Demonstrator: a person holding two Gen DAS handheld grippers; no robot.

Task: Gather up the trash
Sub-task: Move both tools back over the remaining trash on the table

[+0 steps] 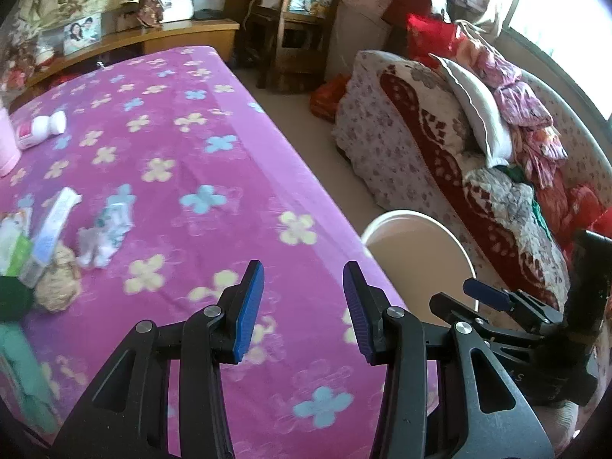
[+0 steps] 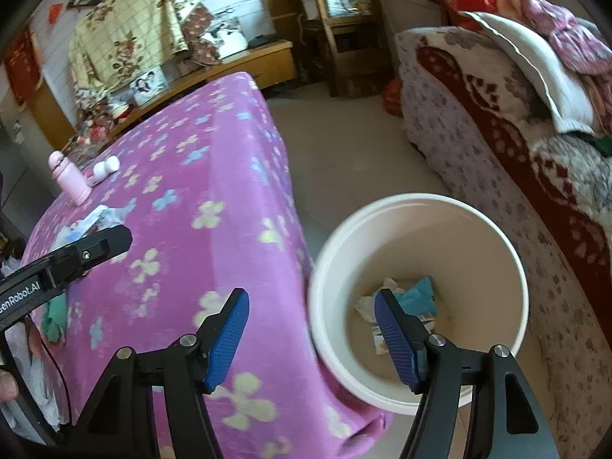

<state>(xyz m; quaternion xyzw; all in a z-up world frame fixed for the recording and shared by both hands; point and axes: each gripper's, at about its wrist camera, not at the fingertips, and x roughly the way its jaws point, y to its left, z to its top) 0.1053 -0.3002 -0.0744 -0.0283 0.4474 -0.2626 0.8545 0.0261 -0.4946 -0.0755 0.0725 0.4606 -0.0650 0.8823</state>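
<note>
Several pieces of trash lie at the left of the pink flowered blanket [image 1: 214, 176]: a crumpled white wrapper [image 1: 107, 229], a long pale box [image 1: 53, 225] and a brown paper ball [image 1: 57, 283]. My left gripper [image 1: 302, 306] hovers open over the blanket's near right part, with nothing between its blue pads. A white bucket [image 2: 420, 197] stands on the floor beside the blanket's edge, holding crumpled white paper and a blue scrap [image 2: 417, 294]. My right gripper [image 2: 311, 334] is open and empty above the bucket's left rim. It also shows in the left wrist view as my right gripper [image 1: 463, 294].
A pink bottle [image 2: 69, 179] and a white bottle [image 2: 105, 168] sit at the blanket's far left. A sofa heaped with patterned blankets and pillows [image 1: 440, 145] runs along the right. A wooden chair [image 1: 298, 23] and a low wooden shelf [image 1: 153, 34] stand at the back.
</note>
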